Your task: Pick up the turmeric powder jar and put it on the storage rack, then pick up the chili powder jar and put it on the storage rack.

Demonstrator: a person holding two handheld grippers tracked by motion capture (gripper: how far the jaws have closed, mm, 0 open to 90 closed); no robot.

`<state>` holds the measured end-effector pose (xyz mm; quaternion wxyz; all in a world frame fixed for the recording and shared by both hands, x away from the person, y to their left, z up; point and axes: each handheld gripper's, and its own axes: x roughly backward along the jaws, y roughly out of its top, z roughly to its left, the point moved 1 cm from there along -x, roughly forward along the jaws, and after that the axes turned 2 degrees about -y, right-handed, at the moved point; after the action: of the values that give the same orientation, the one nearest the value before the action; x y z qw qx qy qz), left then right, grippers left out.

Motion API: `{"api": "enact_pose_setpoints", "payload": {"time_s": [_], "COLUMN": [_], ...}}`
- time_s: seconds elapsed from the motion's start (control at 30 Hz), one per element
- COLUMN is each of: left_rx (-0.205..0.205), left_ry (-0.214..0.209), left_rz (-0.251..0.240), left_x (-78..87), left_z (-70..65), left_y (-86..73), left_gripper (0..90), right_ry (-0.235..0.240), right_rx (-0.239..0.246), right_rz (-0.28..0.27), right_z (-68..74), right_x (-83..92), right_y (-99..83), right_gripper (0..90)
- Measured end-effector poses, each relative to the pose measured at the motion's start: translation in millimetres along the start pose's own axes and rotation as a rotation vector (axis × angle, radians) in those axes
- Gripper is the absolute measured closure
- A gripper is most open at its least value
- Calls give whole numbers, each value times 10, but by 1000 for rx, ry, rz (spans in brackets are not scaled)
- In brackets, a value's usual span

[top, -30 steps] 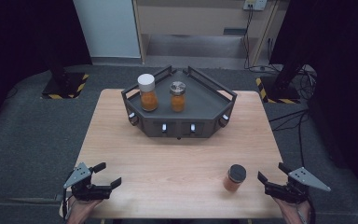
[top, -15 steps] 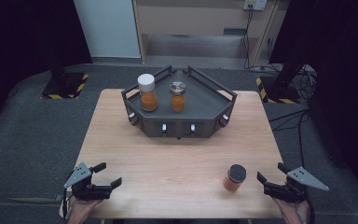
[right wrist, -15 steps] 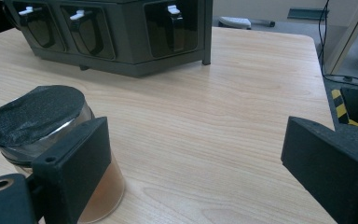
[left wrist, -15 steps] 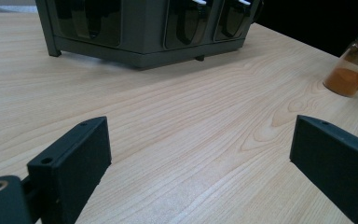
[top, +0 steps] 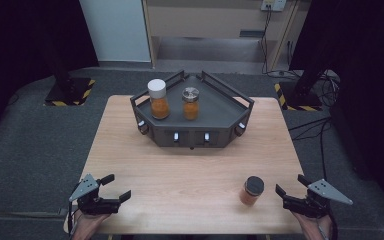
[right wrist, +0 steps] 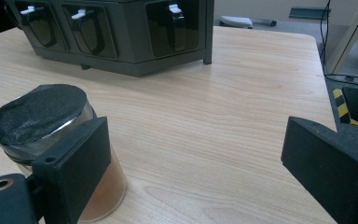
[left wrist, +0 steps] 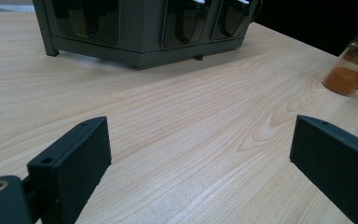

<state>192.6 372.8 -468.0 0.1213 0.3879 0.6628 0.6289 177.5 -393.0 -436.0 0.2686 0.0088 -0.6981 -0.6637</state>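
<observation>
A dark hexagonal tray (top: 220,100) stands at the table's far middle. In it are two jars of orange powder, one with a white lid (top: 158,99) and one with a silver lid (top: 190,103). A third jar with a black lid (top: 252,190) stands on the table near the front right. My right gripper (top: 289,184) is open just right of that jar; in the right gripper view the jar (right wrist: 37,116) sits partly behind the left jaw, outside the gap (right wrist: 196,154). My left gripper (top: 118,186) is open and holds nothing at the front left (left wrist: 200,154).
The wooden table (top: 190,170) has bare room between the tray and both grippers. The tray's front wall (left wrist: 140,32) carries dark pockets with small white tabs (right wrist: 175,8). The black-lid jar (left wrist: 353,70) appears far right in the left gripper view. Dark floor, cables and stands surround the table.
</observation>
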Motion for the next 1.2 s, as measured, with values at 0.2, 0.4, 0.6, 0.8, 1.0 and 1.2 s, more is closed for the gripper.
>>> {"api": "enact_pose_setpoints", "payload": {"time_s": [0.2, 0.4, 0.6, 0.8, 1.0, 1.2], "left_rx": [3, 5, 7, 9, 10, 6], "left_ry": [-3, -3, -4, -3, -1, -3], "left_rz": [-2, -5, -6, -6, -7, -7], "left_x": [-9, -1, -3, -3, 1, 1], "left_z": [14, 13, 13, 16, 17, 13], "left_y": [-5, -8, -9, -10, -12, -9], "left_gripper": [42, 42, 42, 41, 41, 41], "right_ry": [3, 4, 4, 16, 24, 31], "right_rx": [-2, -9, -9, -12, -17, -20], "right_rz": [-1, 1, 3, -5, -6, -17], "right_z": [-7, -15, -11, -31, -28, -23], "right_x": [-5, -4, -3, -3, -4, 38], "right_y": [-1, -3, 4, 24, 81, 174], "right_gripper": [81, 81, 81, 81, 86, 89]}}
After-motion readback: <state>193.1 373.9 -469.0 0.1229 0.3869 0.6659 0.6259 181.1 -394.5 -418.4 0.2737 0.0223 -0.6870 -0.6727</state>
